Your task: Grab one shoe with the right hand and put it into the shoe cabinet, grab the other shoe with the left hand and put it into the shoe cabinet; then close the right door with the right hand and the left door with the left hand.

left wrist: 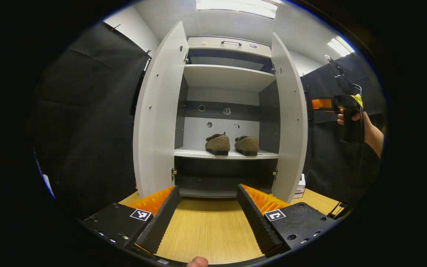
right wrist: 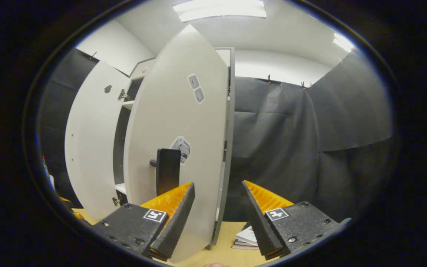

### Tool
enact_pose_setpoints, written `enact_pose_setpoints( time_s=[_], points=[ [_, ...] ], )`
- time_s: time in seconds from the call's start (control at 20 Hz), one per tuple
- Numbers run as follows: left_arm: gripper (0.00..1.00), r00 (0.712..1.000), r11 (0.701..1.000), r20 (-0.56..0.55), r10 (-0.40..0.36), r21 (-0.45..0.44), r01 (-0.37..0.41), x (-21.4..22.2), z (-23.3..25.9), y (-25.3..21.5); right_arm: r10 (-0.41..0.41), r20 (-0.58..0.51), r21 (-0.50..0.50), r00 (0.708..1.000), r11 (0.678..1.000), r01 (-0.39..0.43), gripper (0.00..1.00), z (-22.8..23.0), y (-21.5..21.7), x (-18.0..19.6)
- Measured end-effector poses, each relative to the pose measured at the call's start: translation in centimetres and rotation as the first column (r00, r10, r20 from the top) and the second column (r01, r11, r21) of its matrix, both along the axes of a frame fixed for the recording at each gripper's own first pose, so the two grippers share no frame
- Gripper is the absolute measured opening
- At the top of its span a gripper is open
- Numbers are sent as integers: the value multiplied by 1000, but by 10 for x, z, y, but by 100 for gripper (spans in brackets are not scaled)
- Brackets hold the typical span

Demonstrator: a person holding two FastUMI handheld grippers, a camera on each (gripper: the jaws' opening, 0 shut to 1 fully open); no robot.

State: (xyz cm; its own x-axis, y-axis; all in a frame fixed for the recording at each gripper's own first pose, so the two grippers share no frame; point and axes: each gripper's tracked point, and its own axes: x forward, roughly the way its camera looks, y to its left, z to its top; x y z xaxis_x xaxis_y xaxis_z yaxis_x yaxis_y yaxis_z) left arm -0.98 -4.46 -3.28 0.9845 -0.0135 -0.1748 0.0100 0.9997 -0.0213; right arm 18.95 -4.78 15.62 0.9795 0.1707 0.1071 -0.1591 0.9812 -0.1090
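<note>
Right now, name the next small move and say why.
Probably push the right door shut with the right gripper. Both shoes sit on the cabinet shelf, both doors stand open, and the open right gripper already faces the right door's outer side near its handle.

Left claw [left wrist: 208, 207] gapes empty; right claw [right wrist: 217, 215] likewise, apparently raised in a hand [left wrist: 361, 126].

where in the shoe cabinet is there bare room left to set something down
The upper shelf is bare end to end. On the lower shelf, room remains left of the two brown shoes, which crowd its middle and right.
</note>
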Motion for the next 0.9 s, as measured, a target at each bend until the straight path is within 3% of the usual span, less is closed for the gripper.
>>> enact_pose_setpoints(
  time_s=[0.05, 0.15, 0.35, 0.65, 0.9],
  points=[
    [95, 1000, 1000, -1, 5, 2, -5, -1, -1, 3, 27, -7, 8, 1000, 1000, -27, 87, -2, 11, 2],
    [95, 1000, 1000, -4, 19, 6, -19, -4, -2, 8, 84, -17, 34, 996, 996, -84, 83, -4, 34, 10],
    [95, 999, 998, -9, 53, 16, -53, -8, -4, 23, 126, -31, 45, 992, 991, -125, 85, -12, 79, 37],
    [95, 996, 997, -23, 81, 1, -81, -12, -6, 36, 103, -21, 22, 994, 994, -103, 85, -12, 97, 54],
    [95, 997, 998, -13, 70, -9, -70, -10, -2, 36, 45, 8, 11, 999, 999, -45, 89, -6, 80, 22]
  ],
)
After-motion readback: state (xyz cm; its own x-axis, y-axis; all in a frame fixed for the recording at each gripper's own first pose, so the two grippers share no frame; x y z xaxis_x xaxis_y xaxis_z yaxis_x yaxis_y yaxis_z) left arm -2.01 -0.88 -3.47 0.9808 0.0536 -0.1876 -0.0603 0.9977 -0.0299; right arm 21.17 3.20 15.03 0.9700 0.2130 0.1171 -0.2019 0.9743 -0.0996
